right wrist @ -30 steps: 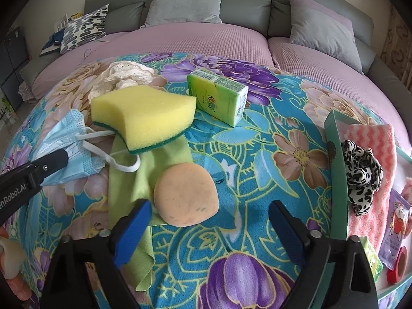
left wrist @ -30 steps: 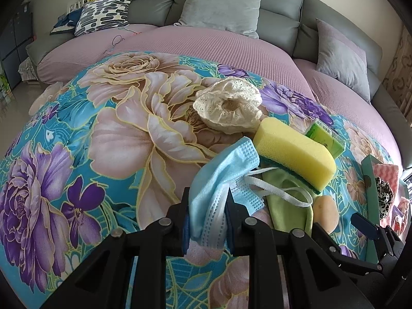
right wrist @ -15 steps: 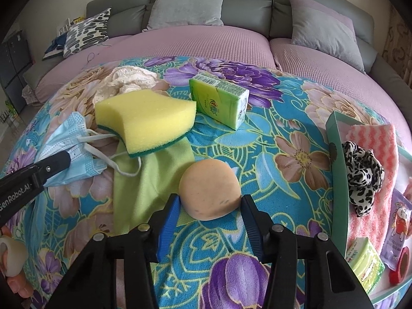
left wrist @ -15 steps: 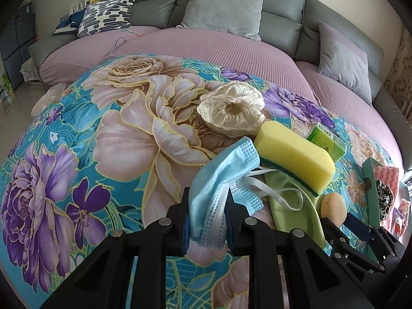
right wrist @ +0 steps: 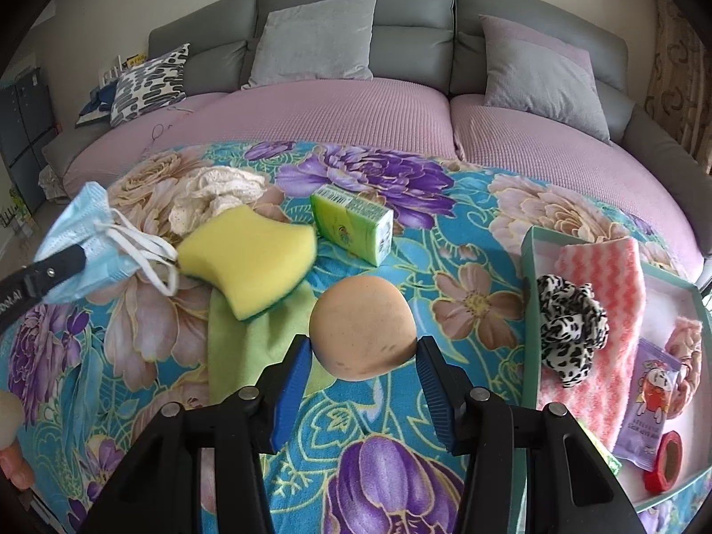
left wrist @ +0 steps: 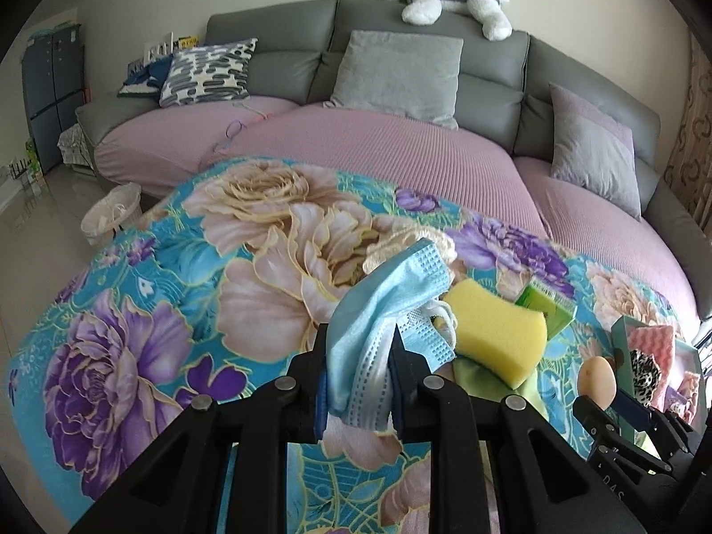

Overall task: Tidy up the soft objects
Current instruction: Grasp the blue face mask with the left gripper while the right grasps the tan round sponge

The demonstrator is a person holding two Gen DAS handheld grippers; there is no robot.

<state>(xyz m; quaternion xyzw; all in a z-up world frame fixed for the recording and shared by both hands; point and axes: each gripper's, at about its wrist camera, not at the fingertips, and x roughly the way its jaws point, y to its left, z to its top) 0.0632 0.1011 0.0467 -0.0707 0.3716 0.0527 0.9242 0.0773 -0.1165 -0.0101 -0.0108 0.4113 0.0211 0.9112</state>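
Face mask (left wrist: 382,311) is clamped in my left gripper (left wrist: 359,382), bunched, off the floral cloth (left wrist: 133,347); its ear loops (right wrist: 147,253) trail against the yellow sponge (right wrist: 247,258). Risk: loops drag that sponge along. Round tan sponge (right wrist: 362,329) sits between the jaws of my right gripper (right wrist: 362,382), pressed at both sides, lifted, just left of the teal box (right wrist: 531,311). Risk: a shallow edge hold may let it squirt out short of the box, and the leopard scrunchie (right wrist: 572,329) crowds the near corner

1 blue mask (left wrist: 391,311), 1 yellow sponge (right wrist: 249,258), 1 tan puff (right wrist: 362,327), 1 green cloth (right wrist: 249,347), 1 tissue pk (right wrist: 351,222), 3 grey cushions (right wrist: 316,38)
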